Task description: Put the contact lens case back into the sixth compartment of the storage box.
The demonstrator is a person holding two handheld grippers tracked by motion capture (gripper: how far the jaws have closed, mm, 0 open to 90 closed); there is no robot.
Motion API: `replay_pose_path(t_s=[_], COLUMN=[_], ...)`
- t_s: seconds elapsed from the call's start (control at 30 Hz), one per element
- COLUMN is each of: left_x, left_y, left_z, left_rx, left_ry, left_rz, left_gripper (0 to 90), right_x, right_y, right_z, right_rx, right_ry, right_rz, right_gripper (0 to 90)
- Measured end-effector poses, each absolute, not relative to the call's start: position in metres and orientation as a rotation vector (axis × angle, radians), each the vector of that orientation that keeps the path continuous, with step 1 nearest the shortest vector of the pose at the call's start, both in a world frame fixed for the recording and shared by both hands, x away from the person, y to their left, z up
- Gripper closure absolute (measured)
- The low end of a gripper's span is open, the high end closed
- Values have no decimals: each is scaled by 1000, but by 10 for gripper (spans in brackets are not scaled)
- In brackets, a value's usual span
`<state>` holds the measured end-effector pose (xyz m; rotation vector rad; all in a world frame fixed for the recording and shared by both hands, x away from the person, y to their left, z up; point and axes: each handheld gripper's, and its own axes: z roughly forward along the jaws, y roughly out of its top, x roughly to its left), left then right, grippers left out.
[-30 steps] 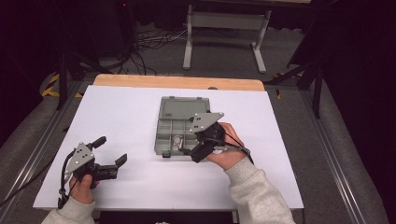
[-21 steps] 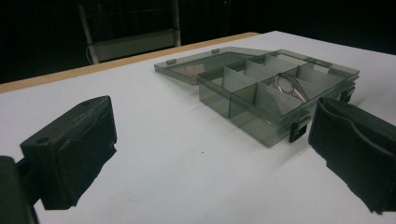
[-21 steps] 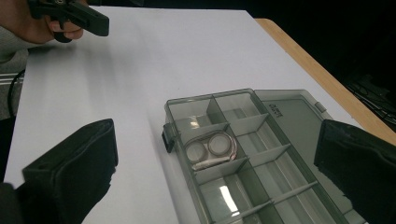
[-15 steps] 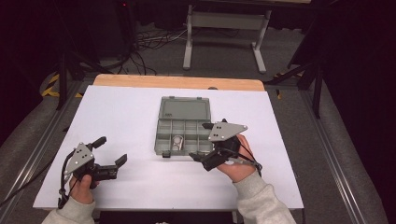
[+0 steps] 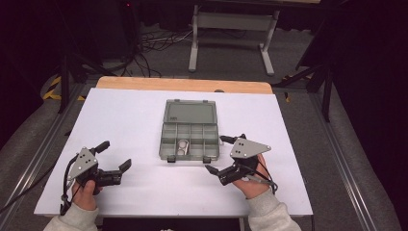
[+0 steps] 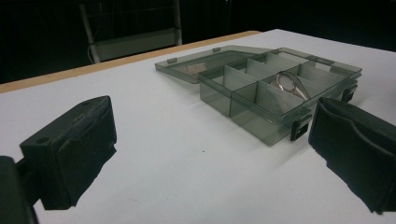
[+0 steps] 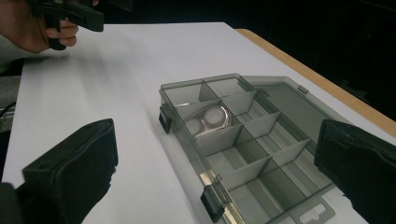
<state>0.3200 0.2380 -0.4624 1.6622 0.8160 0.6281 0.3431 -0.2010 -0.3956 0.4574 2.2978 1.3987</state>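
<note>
A grey see-through compartment box [image 5: 212,143] lies open mid-table, its lid [image 5: 191,111] flat behind it. A shiny metal piece with two round parts [image 5: 181,146] rests in a front compartment; the other compartments look bare. My right gripper [image 5: 219,155] is open just right of the box's front corner, holding nothing. In the right gripper view its jaws frame the box [image 7: 275,186] and the metal piece [image 7: 210,119]. My left gripper [image 5: 114,155] is open near the front left, well apart from the box. Its own view faces the box [image 6: 243,100] and metal piece [image 6: 289,84].
The box sits on a white tabletop [image 5: 125,120] with a wooden strip [image 5: 183,85] along the far edge. Beyond it, a metal stand [image 5: 231,33] and cables [image 5: 144,48] are on the dark floor. The left hand and its gripper [image 7: 70,11] show far off in the right gripper view.
My right gripper has drawn back from over the box toward the front right and now sits beside it. The left gripper has stayed put.
</note>
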Motion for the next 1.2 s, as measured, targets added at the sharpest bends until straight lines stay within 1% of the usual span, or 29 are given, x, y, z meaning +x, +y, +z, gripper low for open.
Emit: replay_pose_path(t_s=[0.53, 0.77, 1.2], left_x=[320, 319, 319], left_y=[238, 238, 238], left_z=[-464, -466, -471], left_rx=[1660, 1662, 1648], left_ry=[811, 803, 815], left_rz=[626, 627, 635], left_gripper=[18, 17, 17], right_x=[337, 339, 338], right_y=[-231, -246, -247], right_z=[-431, -450, -449], right_rx=[546, 638, 639], right_ry=[2241, 2243, 2205], right_rz=[1461, 1462, 1472], right_gripper=[1, 1, 1])
